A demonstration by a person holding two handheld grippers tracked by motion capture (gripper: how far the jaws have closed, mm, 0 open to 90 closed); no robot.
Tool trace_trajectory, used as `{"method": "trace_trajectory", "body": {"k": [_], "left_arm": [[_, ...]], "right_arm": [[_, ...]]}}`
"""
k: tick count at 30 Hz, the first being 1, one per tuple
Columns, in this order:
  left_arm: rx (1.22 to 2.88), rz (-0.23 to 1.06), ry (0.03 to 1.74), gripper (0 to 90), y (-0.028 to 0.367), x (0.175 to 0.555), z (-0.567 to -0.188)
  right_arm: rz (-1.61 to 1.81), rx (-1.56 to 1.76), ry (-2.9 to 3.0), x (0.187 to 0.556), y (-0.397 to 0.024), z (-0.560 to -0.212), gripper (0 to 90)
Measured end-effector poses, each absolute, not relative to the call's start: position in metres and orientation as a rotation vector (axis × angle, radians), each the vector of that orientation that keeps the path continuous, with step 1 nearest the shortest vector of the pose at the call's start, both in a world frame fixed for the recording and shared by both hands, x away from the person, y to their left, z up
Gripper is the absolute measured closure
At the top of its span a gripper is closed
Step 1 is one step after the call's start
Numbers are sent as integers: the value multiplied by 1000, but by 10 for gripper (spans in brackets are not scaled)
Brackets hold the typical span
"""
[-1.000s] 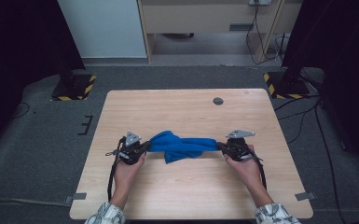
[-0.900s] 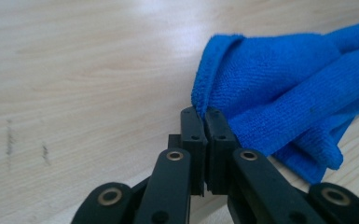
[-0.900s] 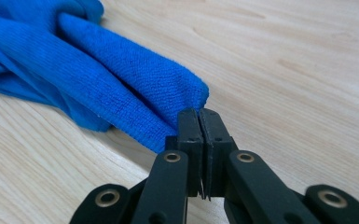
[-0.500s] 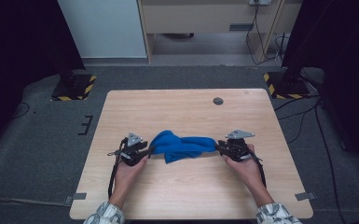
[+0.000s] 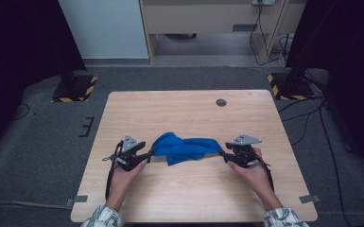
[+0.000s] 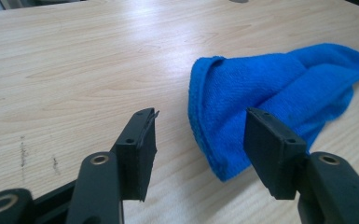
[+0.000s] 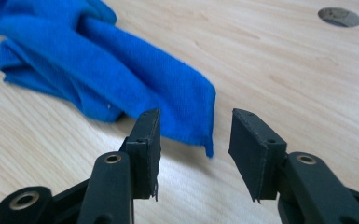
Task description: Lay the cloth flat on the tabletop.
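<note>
High view: the blue cloth lies bunched on the bench between the left gripper and right gripper. Both grippers' jaws have just been opening and hold nothing.

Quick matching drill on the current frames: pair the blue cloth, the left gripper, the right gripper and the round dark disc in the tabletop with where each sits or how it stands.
Things:
1. blue cloth
2. left gripper
3. right gripper
4. round dark disc

Descriptions:
A. set in the table's far side
B. open at the cloth's left end
C. lying crumpled between the grippers
D. open at the cloth's right end

Pairs: 1-C, 2-B, 3-D, 4-A
</note>
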State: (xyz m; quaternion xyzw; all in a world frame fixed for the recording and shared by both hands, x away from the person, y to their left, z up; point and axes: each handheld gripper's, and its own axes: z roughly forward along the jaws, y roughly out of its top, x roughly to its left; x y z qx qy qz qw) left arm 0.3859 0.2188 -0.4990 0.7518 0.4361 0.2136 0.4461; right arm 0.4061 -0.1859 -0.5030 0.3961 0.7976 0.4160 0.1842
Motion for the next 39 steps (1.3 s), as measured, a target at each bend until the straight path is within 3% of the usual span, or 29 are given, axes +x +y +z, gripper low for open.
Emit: {"method": "trace_trajectory", "body": {"k": [16,23,29,39], "left_arm": [[1859,518,1117,431,224,391,-505],[1850,517,1122,434,226,392,-505],[1846,520,1127,435,227,392,-505],[1872,501,1094,463,225,386,-503]], "right_arm": [[1101,1057,2333,425,-180,-528,526],[1088,1042,2361,426,-172,-530,740],[1066,1032,2378,426,-173,-532,863],[1117,1037,2355,422,-176,-521,885]]}}
